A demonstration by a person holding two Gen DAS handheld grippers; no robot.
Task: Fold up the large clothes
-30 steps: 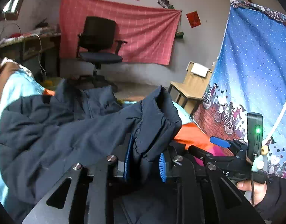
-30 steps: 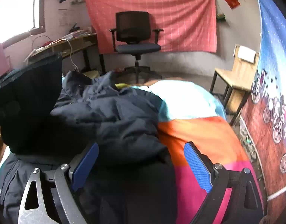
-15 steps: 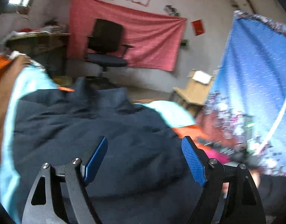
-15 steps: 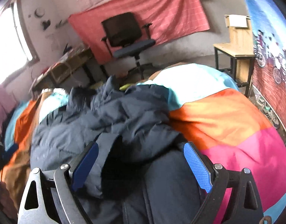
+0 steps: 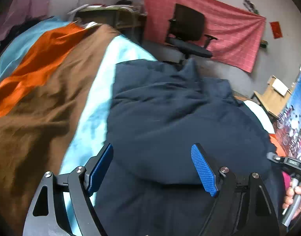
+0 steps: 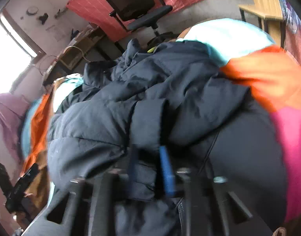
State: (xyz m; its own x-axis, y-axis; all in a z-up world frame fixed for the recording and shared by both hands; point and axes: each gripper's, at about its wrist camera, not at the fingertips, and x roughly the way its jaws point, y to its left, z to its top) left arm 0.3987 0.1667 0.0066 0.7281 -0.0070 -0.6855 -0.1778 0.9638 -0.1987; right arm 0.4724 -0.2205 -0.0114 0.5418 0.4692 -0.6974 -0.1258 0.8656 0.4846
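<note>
— Where is the dark navy padded jacket (image 5: pixel 170 118)?

— It lies in a rumpled heap on a bed, over a bedspread of wide colour bands (image 5: pixel 42 98): pale blue, brown and orange on one side, orange and pink on the other. One quilted fold is doubled over the rest of the jacket.

— And the right gripper (image 6: pixel 150 169)?

— Its blue pads are drawn close together with a bunch of the jacket's fabric pinched between them, though that view is blurred. A person's hand (image 5: pixel 295 196) shows at the edge of the left camera's view, holding the handle.

— The left gripper (image 5: pixel 152 169)?

— Its jaws stand wide apart over the jacket. The cloth lies below and between the two blue ribbed pads (image 5: pixel 203 171), but they do not press on it; it holds nothing.

— What stands around the bed?

— Past the foot of it, a black office chair (image 5: pixel 187 33) before a red checked cloth (image 5: pixel 235 37) hung on the wall. A cluttered wooden desk (image 5: pixel 115 17) is to one side, and a pale wooden chair (image 5: pixel 272 94) to the other, beside a blue patterned curtain (image 5: pixel 296 108).
</note>
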